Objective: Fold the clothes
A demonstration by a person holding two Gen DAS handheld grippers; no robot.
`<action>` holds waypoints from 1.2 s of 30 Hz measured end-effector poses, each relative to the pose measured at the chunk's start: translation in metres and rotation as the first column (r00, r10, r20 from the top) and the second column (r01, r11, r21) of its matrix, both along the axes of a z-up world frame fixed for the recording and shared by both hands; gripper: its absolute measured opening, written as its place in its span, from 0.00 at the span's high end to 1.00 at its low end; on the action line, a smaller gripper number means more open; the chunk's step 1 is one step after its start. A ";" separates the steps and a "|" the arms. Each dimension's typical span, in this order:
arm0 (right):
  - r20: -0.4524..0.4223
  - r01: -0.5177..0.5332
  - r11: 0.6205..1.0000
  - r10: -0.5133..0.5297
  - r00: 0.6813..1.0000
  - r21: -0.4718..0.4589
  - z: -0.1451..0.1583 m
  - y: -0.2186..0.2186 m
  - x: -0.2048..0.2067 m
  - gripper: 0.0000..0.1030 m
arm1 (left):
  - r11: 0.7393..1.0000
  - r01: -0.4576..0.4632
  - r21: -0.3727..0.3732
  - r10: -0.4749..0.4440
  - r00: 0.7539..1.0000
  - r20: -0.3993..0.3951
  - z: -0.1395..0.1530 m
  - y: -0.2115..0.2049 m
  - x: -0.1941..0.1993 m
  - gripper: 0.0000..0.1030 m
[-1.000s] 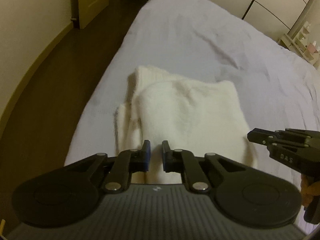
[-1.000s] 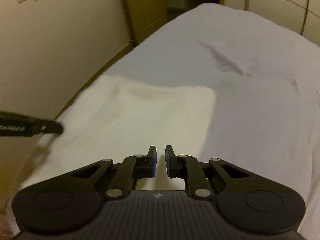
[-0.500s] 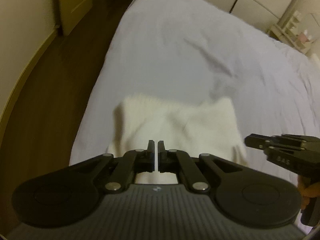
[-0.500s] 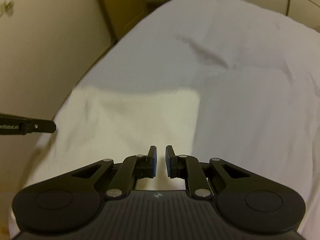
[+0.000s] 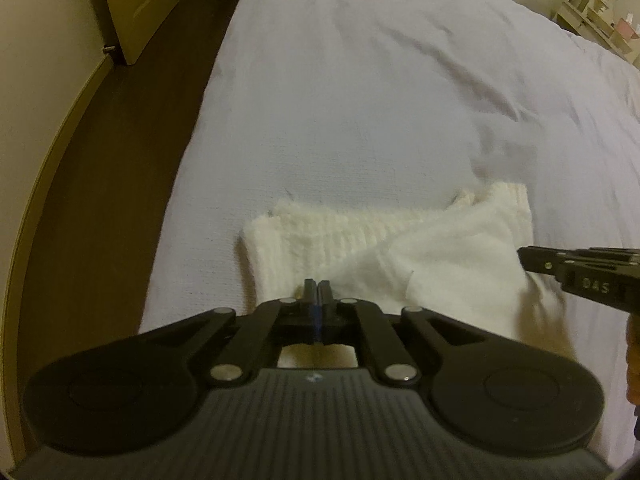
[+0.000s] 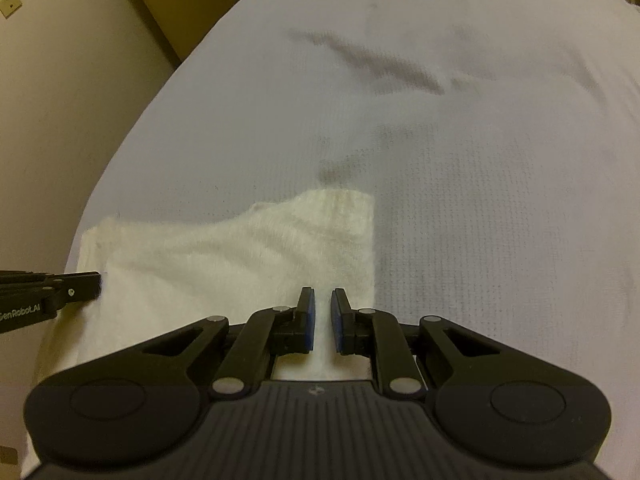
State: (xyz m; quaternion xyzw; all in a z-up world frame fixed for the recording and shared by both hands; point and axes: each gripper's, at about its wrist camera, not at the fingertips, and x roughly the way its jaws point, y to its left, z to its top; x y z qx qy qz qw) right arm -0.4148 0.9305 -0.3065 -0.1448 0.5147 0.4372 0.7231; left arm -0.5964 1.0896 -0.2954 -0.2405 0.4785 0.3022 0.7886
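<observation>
A white knit garment (image 5: 400, 256) lies folded in layers on the pale bed sheet (image 5: 340, 100), near the bed's left edge. My left gripper (image 5: 318, 286) hangs low over the garment's near part with its jaws together; I see no cloth pinched between them. It also shows as a black tip (image 6: 86, 280) at the left of the right wrist view. My right gripper (image 6: 322, 294) is over the garment (image 6: 240, 256) close to its right edge. Its jaws stand a narrow gap apart, and the cloth showing through the gap looks flat. Its tip (image 5: 532, 258) enters the left wrist view from the right.
The bed sheet (image 6: 460, 160) runs far ahead and to the right, with a few creases. Dark floor (image 5: 100, 200), a door (image 5: 140, 4) and a cream wall (image 6: 60, 100) lie left of the bed. A small shelf (image 5: 600, 20) stands at the far right.
The left jaws have gone from a small gap to shut. Both grippers have moved forward and lower over the garment, so its far edge now lies much nearer their tips. The right gap is unchanged.
</observation>
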 end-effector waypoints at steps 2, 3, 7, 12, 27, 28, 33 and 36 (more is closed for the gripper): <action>0.016 0.002 1.000 -0.002 1.000 0.015 0.010 -0.006 -0.002 0.84 | 1.000 -0.005 0.005 0.005 1.000 0.003 0.013 -0.003 -0.002 0.98; 0.020 -0.002 1.000 0.001 1.000 0.026 0.017 -0.011 -0.004 0.84 | 1.000 -0.006 0.006 0.006 1.000 0.008 0.021 -0.004 -0.004 0.98; 0.011 -0.044 0.997 0.044 0.999 0.059 0.045 -0.046 -0.022 0.84 | 0.998 -0.003 -0.058 0.009 0.996 0.090 0.052 -0.031 -0.035 0.98; -0.024 -0.082 0.995 0.084 0.996 0.057 0.068 -0.096 -0.060 0.84 | 0.994 0.016 -0.106 -0.004 0.993 0.115 0.057 -0.088 -0.084 0.98; -0.028 -0.165 0.986 0.164 0.986 -0.023 0.043 -0.108 -0.104 0.81 | 0.985 -0.168 -0.028 0.167 0.986 -0.026 0.059 -0.127 -0.106 0.71; -0.023 -0.162 0.987 0.161 0.987 -0.022 0.051 -0.112 -0.104 0.70 | 0.982 -0.188 -0.018 0.187 0.981 -0.044 0.068 -0.134 -0.107 0.64; -0.030 -0.200 0.980 0.199 0.979 -0.021 0.104 -0.141 -0.114 0.18 | 0.964 -0.263 -0.029 0.259 0.961 -0.098 0.113 -0.172 -0.116 0.30; -0.020 -0.233 0.972 0.232 0.972 -0.022 0.131 -0.156 -0.120 0.13 | 0.952 -0.307 -0.014 0.303 0.944 -0.133 0.138 -0.194 -0.117 0.23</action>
